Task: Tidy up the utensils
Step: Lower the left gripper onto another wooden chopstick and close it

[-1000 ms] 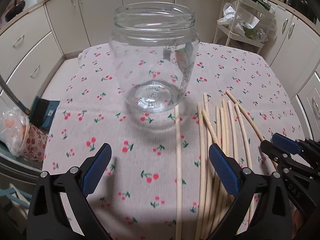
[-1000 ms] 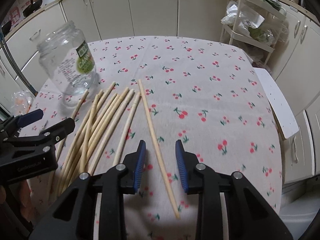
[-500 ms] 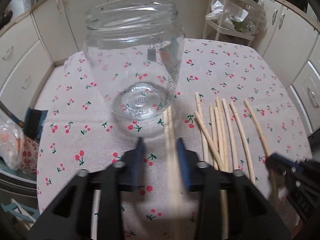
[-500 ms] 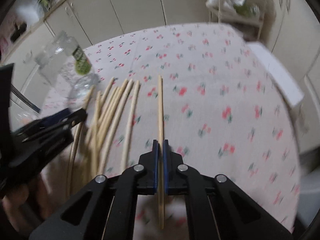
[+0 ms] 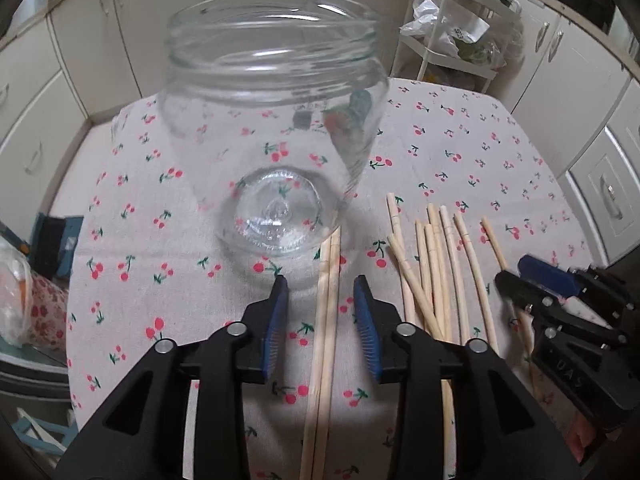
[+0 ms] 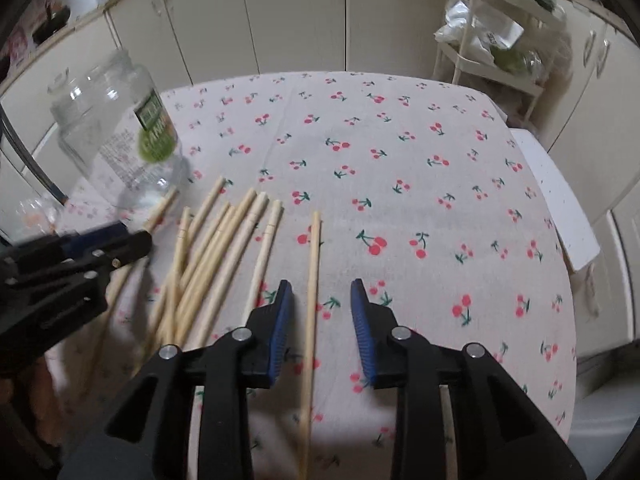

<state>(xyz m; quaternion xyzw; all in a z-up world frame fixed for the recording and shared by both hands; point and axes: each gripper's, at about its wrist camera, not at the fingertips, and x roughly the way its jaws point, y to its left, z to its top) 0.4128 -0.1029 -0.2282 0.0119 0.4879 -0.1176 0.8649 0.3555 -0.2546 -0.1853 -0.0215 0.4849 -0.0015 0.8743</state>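
Observation:
A clear glass jar [image 5: 272,128] stands upright on the cherry-print tablecloth [image 5: 168,280], just beyond my left gripper [image 5: 322,312]. The left jaws are opening. Two pale chopsticks [image 5: 329,288] lie side by side on the cloth between the pads, which do not press on them. To the right lies a loose pile of chopsticks [image 5: 436,272], with the right gripper [image 5: 540,280] past it. In the right wrist view my right gripper [image 6: 320,312] is opening too, and a single chopstick [image 6: 314,272] lies untouched between its pads. The pile [image 6: 216,256], the jar [image 6: 116,132] and the left gripper [image 6: 100,248] are at the left.
Cream cabinets [image 6: 296,16] ring the table. A white shelf cart [image 6: 496,40] with bags stands behind the far right corner. A white board [image 6: 560,216] lies off the table's right edge. A plastic bag [image 5: 16,300] hangs off the left edge.
The left jaws went from wide apart to narrow around the chopsticks, then parted a little, and the jar looms closer. The right jaws shut on the single chopstick, then let it go.

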